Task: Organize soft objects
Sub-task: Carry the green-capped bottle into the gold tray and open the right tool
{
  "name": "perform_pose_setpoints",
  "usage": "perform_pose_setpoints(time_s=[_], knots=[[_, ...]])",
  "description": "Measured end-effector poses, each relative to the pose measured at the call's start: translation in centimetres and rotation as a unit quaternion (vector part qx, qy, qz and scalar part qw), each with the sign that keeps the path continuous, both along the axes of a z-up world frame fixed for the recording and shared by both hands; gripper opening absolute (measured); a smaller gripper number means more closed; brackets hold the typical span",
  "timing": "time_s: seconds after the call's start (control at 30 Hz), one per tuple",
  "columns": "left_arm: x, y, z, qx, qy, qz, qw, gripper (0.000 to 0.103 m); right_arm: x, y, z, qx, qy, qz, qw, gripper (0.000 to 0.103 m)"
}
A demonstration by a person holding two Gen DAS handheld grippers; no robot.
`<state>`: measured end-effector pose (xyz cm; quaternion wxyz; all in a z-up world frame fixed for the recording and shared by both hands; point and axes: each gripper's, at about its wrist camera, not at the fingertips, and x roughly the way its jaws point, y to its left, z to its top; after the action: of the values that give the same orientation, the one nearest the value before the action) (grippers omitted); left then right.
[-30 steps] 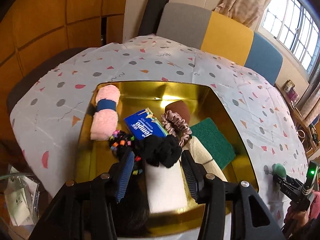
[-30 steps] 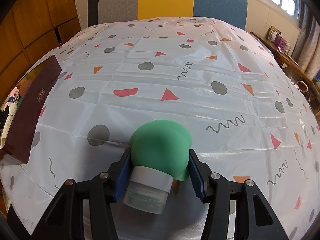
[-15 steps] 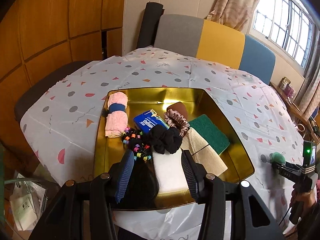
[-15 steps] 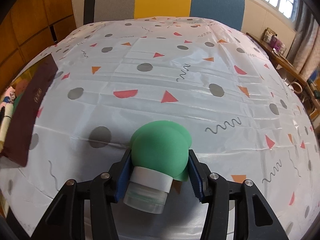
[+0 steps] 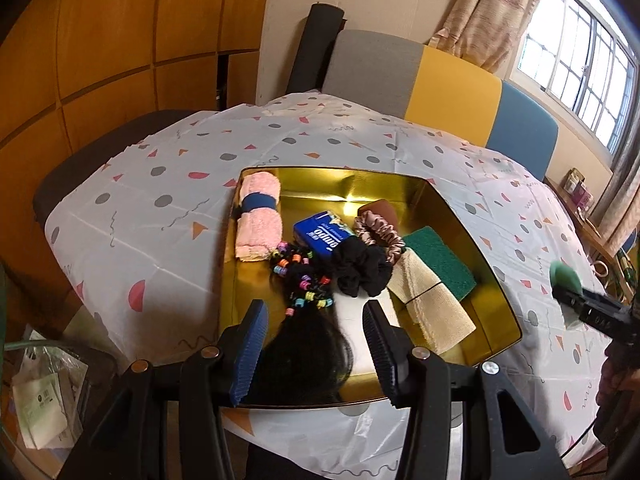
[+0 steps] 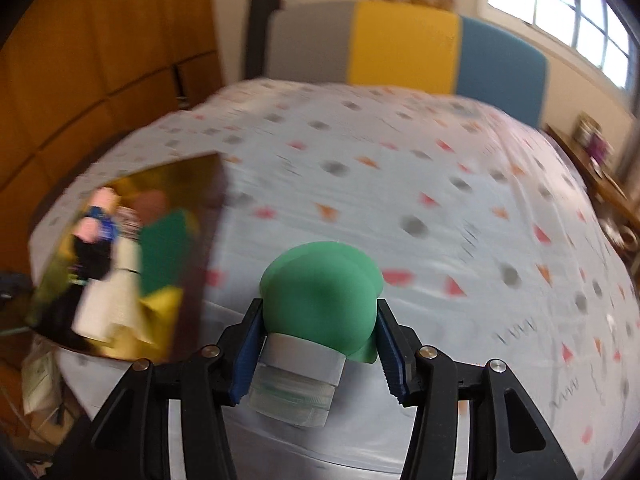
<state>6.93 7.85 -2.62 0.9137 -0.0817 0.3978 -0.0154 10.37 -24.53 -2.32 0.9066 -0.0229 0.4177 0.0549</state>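
While the right gripper (image 6: 318, 354) clamped the green squeeze bottle (image 6: 320, 286) at lower centre of its view, above the tablecloth (image 6: 440, 208), the gold tray (image 5: 460, 216) of soft items filled mid-frame in the left view; the left gripper (image 5: 316, 346) stood released, grasping nothing, over the black hair bundle (image 5: 304, 344) at the tray's lower edge

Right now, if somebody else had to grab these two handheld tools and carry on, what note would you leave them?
Left gripper: jaws open, holding nothing, poised above the near end of the gold tray.
Right gripper: jaws shut on a green squeeze bottle, off to the right of the tray.
Already in the tray: pink towel, tissue pack, black scrunchie, pink scrunchie, green sponge, beige cloth, beaded hairpiece.
Left to do: put the bottle in the tray.
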Motion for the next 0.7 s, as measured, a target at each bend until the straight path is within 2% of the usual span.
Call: perform_pose_setpoints(time_s=[0.13,0.3,0.53,0.7], knots=[[-0.1,0.7,-0.3,-0.003,0.001,0.006,1.0,0.05,0.7,5.0,1.2,0.007,-0.009,0.056,0.998,0.053],[-0.1,1.3,-0.4,-0.005,0.002,0.013,0.9999,0.05,2.8,10.6,0.9,0.007,-0.006,0.102,0.995,0.053],[0.1,2.1,-0.6,-0.002,0.004,0.022,0.9997,0.05,6.9,15.3,-1.7,0.013,0.029,0.12,0.992,0.054],[0.3,2.5,-0.9,-0.003,0.01,0.029,0.9995,0.05,8.7,17.3,-4.8,-0.023,0.06,0.12,0.991,0.054]])
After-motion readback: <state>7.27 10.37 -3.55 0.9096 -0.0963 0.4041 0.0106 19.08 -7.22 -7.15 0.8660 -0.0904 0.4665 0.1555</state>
